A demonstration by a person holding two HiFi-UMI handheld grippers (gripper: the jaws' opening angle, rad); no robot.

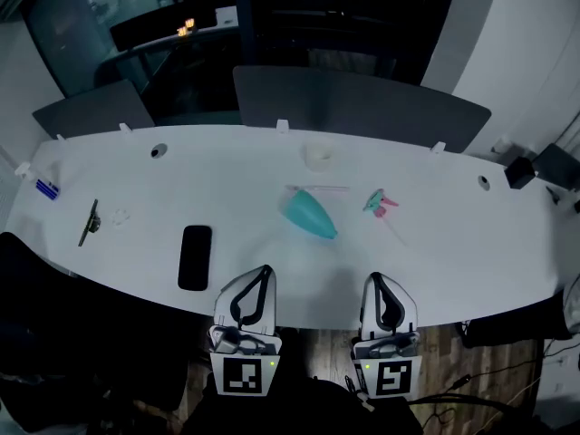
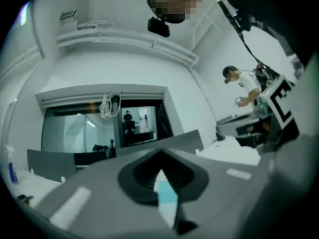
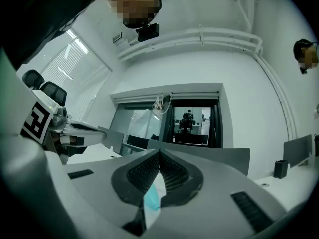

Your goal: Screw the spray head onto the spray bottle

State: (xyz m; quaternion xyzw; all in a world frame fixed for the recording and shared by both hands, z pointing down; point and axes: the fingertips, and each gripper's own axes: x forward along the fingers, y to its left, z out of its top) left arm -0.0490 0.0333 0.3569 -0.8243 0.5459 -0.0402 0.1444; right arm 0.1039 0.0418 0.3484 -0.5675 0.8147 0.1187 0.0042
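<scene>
In the head view a teal spray bottle (image 1: 309,215) lies on its side mid-table, on the white table (image 1: 435,261). The teal and pink spray head (image 1: 381,203) lies apart from it, to its right. My left gripper (image 1: 263,271) and right gripper (image 1: 376,280) rest side by side at the table's near edge, both shut and empty, pointing toward the bottle but well short of it. The left gripper view shows my left gripper (image 2: 162,179) with its jaws together and a teal sliver, likely the bottle (image 2: 168,197), in the slit. My right gripper (image 3: 156,179) looks the same, with a similar teal sliver (image 3: 151,199).
A black phone (image 1: 195,256) lies left of my left gripper. A small white round object (image 1: 317,157) sits behind the bottle. A dark tool (image 1: 89,222) and a blue item (image 1: 47,188) lie at far left. Grey dividers (image 1: 362,102) line the far edge.
</scene>
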